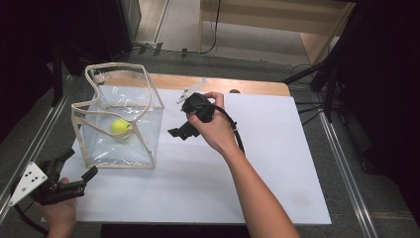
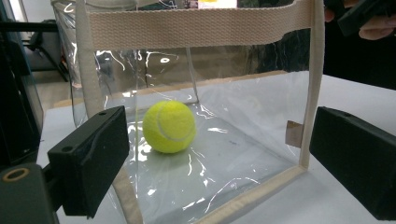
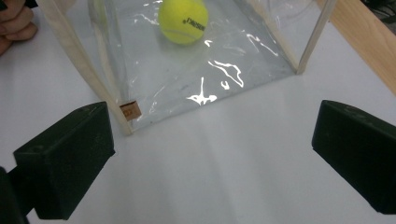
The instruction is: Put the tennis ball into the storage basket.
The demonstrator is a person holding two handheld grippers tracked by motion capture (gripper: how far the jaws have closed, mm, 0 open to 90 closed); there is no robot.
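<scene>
I count one ball (image 1: 121, 127), print unreadable, in one clear bag (image 1: 148, 94); both my grippers, left (image 1: 79, 166) and right (image 1: 184, 121), gape, holding nothing.

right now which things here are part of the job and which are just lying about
Part of the job:
- clear plastic bag with beige webbing trim
- yellow tennis ball, inside the bag
- left gripper, open, near the bag's corner
- right gripper, open, beside the bag

Just lying about:
- white board under the bag
- wooden table edge
- black cables off the table's far right
</scene>
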